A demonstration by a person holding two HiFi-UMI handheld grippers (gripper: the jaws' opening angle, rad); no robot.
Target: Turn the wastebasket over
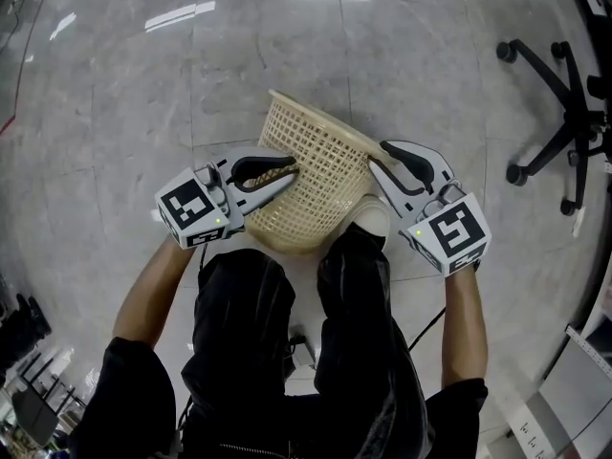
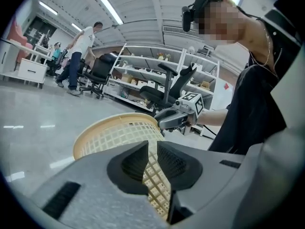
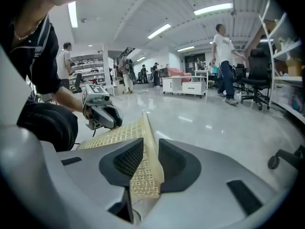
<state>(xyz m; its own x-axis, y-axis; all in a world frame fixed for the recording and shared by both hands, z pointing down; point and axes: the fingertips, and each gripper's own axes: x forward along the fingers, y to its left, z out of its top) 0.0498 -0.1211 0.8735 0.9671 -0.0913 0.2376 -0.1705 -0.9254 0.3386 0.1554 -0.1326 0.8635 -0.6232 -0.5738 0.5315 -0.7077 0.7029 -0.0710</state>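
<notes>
Cream plastic lattice sits pinched in both sets of jaws. The left gripper (image 1: 292, 169) is clamped on the basket (image 1: 316, 175) through its left wall, with the mesh squeezed between the ribbed pads. The right gripper (image 1: 378, 154) is clamped the same way on the right wall, close to the rim, and a fold of lattice stands up between its pads.

The basket hangs between the two grippers just in front of the person's knees. It is tipped, with its open mouth facing up and away from the person and its base nearest the legs. No view shows whether the base touches the grey tiled floor (image 1: 115, 84).

Judged from this, the grasp is made and the turn itself is in hand but not finished, since the mouth is not yet facing down. The next move seems to call for both wrists rolling together, at the same pace, so that the thin wall does not twist or slip from the pads. The rim would then come down flat on the floor.

Both forearms reach forward, one on each side of the knees. The grippers angle inward toward each other and point slightly down, marker cubes uppermost. An office chair (image 1: 564, 132) stands well apart at the right.
</notes>
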